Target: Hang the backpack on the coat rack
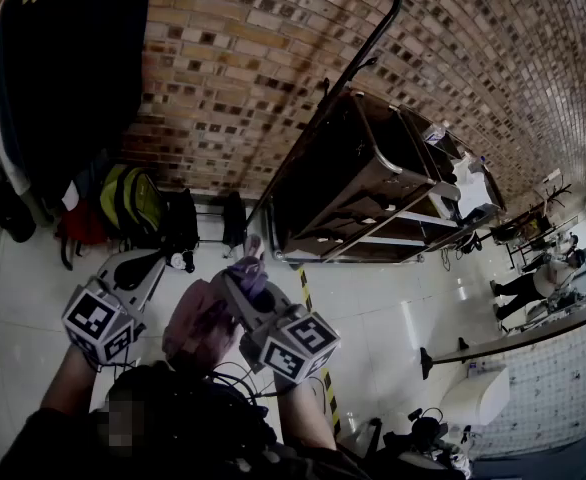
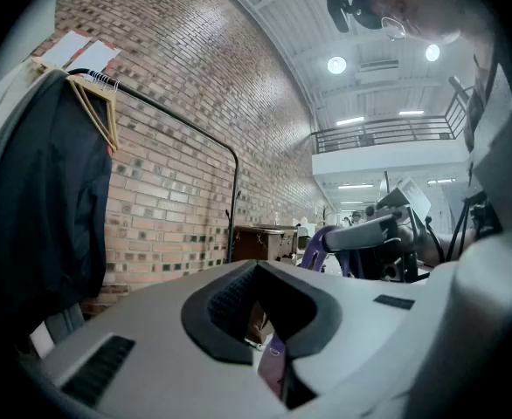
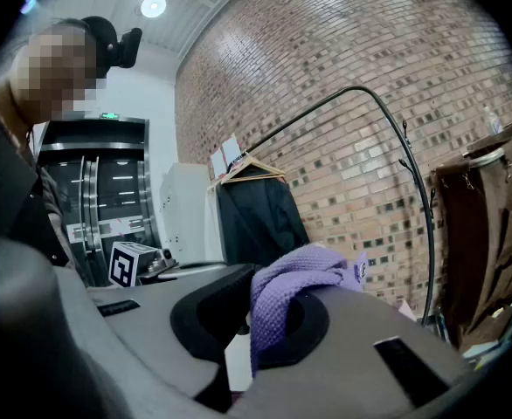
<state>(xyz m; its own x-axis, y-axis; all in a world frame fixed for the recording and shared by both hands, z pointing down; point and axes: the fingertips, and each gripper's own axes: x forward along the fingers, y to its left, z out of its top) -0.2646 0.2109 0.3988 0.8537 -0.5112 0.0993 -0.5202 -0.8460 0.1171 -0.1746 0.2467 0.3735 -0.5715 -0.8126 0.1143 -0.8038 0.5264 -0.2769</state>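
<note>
In the head view the pink and purple backpack hangs low between my two grippers, above the floor. My right gripper is shut on its purple woven top loop, which bulges out over the jaws. My left gripper is shut too, with a thin purple strap pinched in the slit between its jaws. The coat rack's black rail curves up against the brick wall ahead, and it also shows as the coat rack rail and the coat rack rail. Both grippers are well below the rail.
A black coat hangs on a wooden hanger at the rack's left end. A yellow-green backpack, a red bag and dark bags lie on the floor under it. A brown cabinet stands to the right.
</note>
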